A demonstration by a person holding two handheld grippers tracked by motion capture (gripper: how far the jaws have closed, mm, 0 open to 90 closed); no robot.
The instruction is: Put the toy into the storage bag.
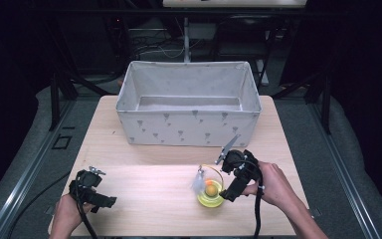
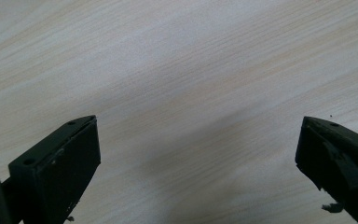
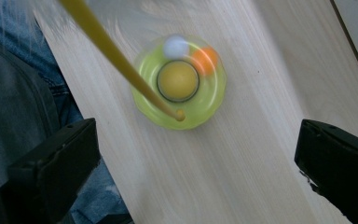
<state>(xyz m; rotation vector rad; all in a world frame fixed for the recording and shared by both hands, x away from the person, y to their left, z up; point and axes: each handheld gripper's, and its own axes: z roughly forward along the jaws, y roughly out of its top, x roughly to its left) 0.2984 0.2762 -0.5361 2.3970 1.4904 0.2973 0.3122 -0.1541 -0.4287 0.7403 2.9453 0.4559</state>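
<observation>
While our left gripper [image 1: 104,203] rests with jaws spread on the table [image 1: 149,189], our right gripper [image 1: 227,195], jaws also spread, hovers beside the toy [image 1: 210,194].

The high view looks forward and down from the person's side, taking in the whole wooden table [image 1: 144,186] with a fabric bin [image 1: 188,102] at 12 o'clock and the floor around it. The left gripper view rides close over bare tabletop [image 2: 182,70], looking down along its own jaws. The right gripper view looks almost straight down from a little higher at a yellow-green toy [image 3: 179,84], which the high view also shows at 5 o'clock [image 1: 211,194], beside the table's near edge.
</observation>
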